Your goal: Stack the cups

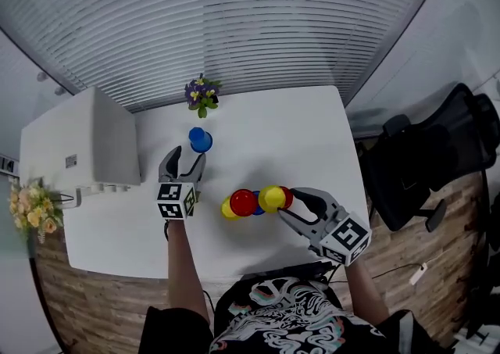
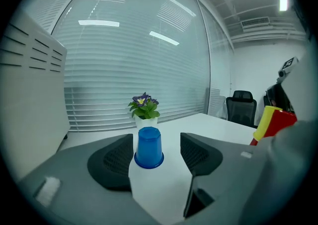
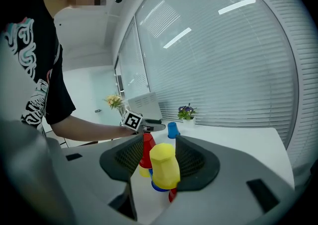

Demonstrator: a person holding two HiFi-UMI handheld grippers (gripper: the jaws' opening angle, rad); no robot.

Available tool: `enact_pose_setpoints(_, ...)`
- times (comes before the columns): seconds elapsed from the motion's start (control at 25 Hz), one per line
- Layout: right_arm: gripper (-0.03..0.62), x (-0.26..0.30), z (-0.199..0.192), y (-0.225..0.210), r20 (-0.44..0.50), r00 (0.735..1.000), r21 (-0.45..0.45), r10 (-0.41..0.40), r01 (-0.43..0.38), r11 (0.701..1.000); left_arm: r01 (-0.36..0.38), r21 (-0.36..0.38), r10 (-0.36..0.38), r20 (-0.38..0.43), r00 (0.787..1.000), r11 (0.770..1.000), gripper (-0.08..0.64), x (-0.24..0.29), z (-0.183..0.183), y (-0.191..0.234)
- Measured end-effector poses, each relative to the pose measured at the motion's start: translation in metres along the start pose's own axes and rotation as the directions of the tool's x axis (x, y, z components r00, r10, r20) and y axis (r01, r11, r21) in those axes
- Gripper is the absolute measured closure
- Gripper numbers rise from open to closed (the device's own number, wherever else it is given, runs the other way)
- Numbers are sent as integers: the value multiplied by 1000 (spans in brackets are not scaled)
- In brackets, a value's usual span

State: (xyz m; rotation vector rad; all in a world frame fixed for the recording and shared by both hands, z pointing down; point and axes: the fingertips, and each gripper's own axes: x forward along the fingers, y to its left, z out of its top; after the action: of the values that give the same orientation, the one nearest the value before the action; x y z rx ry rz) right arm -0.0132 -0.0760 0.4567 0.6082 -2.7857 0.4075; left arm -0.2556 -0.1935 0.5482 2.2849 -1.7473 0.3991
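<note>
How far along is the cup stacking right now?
Partly done. A red cup sits on a yellow cup, beside a second stack with yellow on top, blue and red rims below. In hand: that second stack stands between the jaws of the right tool; a firm grip isn't clear. Left: the lone blue cup, ahead of the open left tool, then merging the stacks.

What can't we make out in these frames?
Right gripper view: whether the right gripper presses the yellow cup; the cup covers the contact.
Head view: how many bottom cups; the red cup covers them.
Left gripper view: cup stack, a sliver behind a blurred grey shape.
</note>
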Motion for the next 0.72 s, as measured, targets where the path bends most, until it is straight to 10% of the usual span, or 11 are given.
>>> enact_pose_setpoints(0.72,391,11,-14,-15,-73,994,31,86,-84,996,-67,-23,66,-24,998,997,345,55,-8,14)
